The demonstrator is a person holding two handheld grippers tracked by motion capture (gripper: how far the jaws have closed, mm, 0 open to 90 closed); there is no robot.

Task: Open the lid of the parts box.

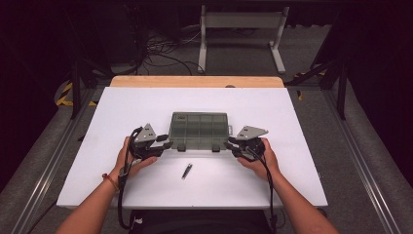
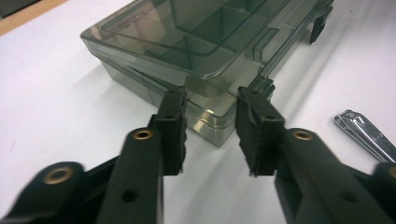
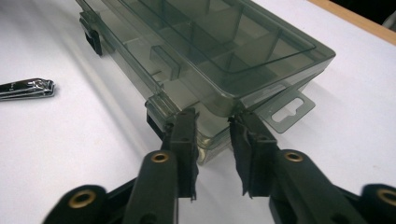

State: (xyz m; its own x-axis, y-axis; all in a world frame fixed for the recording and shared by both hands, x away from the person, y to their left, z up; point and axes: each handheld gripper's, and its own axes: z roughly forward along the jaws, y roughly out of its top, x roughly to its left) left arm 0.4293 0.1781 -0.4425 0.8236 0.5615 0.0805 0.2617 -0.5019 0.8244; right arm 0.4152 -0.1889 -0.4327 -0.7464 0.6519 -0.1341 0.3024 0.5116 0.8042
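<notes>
A smoky see-through compartment box [image 1: 198,127] lies lid down and closed at the middle of the white table [image 1: 146,102]. My left gripper [image 1: 168,145] is at its near left corner and my right gripper [image 1: 230,143] at its near right corner. In the left gripper view the box [image 2: 196,42] has its corner between the jaws of the left gripper [image 2: 211,100], and both pads meet its walls. In the right gripper view the right gripper [image 3: 214,119] clasps the other corner of the box [image 3: 219,42] the same way, beside a hang tab [image 3: 287,112].
A shiny nail clipper [image 1: 187,170] lies on the table just in front of the box, between my hands; it is the nail clipper [image 2: 364,135] and the nail clipper [image 3: 25,88] in the gripper views. Two dark latches [image 1: 180,147] sit on the box's near edge. A wooden strip [image 1: 195,81] borders the table's far side.
</notes>
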